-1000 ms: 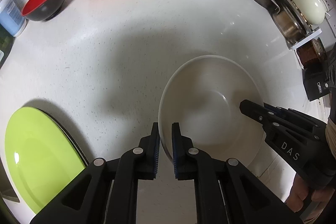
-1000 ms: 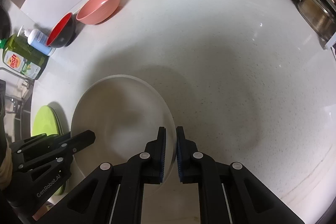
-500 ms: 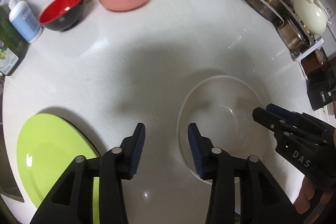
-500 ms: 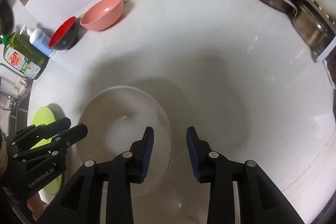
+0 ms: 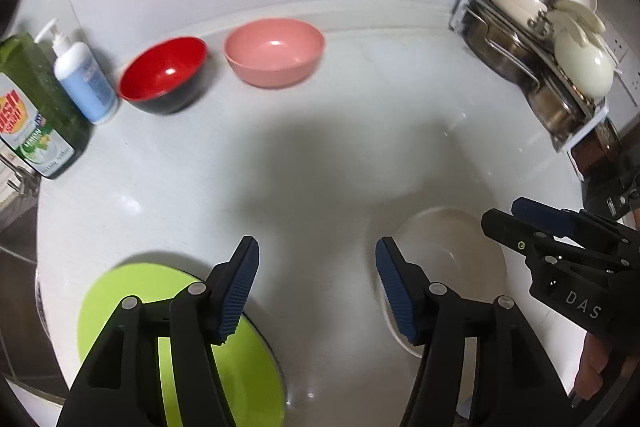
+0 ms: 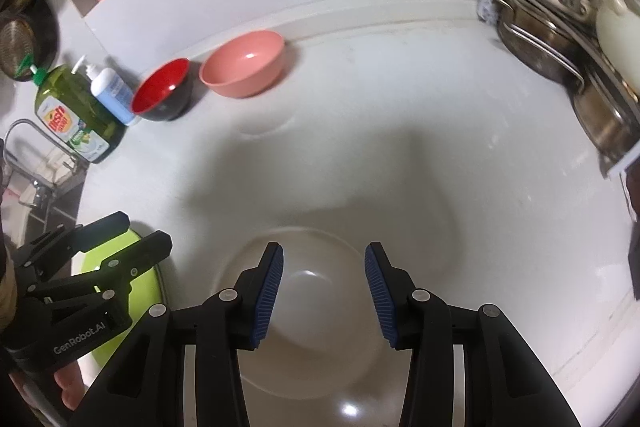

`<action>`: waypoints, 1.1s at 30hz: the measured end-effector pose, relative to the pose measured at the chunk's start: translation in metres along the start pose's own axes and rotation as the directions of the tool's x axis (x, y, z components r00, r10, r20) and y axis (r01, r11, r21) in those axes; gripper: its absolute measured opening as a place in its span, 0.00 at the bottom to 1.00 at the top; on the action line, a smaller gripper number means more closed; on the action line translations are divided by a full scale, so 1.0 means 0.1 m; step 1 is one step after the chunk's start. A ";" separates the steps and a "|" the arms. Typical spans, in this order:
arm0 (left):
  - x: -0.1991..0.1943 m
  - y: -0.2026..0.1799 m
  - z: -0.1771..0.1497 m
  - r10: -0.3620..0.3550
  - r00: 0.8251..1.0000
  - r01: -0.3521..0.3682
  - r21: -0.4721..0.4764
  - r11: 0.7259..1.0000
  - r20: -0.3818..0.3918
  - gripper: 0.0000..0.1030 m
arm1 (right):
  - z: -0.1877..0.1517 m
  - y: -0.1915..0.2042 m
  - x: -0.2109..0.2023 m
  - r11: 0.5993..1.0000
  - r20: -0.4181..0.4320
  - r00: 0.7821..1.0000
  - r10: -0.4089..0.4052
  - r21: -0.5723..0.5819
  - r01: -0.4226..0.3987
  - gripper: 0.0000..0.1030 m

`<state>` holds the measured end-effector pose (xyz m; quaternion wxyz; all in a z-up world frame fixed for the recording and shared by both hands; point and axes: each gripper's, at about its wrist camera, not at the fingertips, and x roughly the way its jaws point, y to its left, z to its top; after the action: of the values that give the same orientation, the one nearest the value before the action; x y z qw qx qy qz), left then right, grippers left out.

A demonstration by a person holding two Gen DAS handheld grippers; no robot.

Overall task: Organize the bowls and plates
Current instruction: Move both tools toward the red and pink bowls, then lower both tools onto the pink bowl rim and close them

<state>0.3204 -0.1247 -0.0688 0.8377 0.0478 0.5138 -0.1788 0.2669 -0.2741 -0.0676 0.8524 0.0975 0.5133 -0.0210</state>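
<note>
A white bowl (image 5: pixel 452 259) (image 6: pixel 316 307) rests on the white counter, below and between my two grippers. My left gripper (image 5: pixel 316 287) hangs open above the counter, with the bowl to its right and a lime green plate (image 5: pixel 120 307) (image 6: pixel 138 287) to its left. My right gripper (image 6: pixel 324 291) is open directly over the white bowl, touching nothing. A pink bowl (image 5: pixel 274 51) (image 6: pixel 244 63) and a red and black bowl (image 5: pixel 162 75) (image 6: pixel 162 91) stand side by side near the back wall.
A green dish soap bottle (image 5: pixel 32 107) (image 6: pixel 70 111) and a blue pump bottle (image 5: pixel 82 79) (image 6: pixel 112 91) stand at the left by a tap (image 6: pixel 24 131). A rack of steel pots and lids (image 5: pixel 548 55) (image 6: pixel 568 27) fills the back right corner.
Both grippers let go of the white bowl's rim, opened wide and drew back upward. The bowl now sits free on the counter.
</note>
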 end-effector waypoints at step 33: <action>-0.13 0.88 1.20 0.157 0.976 -0.164 0.038 0.986 0.148 0.58 | 1.40 0.65 0.33 0.998 0.045 0.998 0.038 -0.052 -0.036 0.43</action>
<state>0.4474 -0.0710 -0.0107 0.8831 0.0969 0.4414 -0.1264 0.4133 -0.2344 -0.0234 0.8665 0.0847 0.4920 0.0056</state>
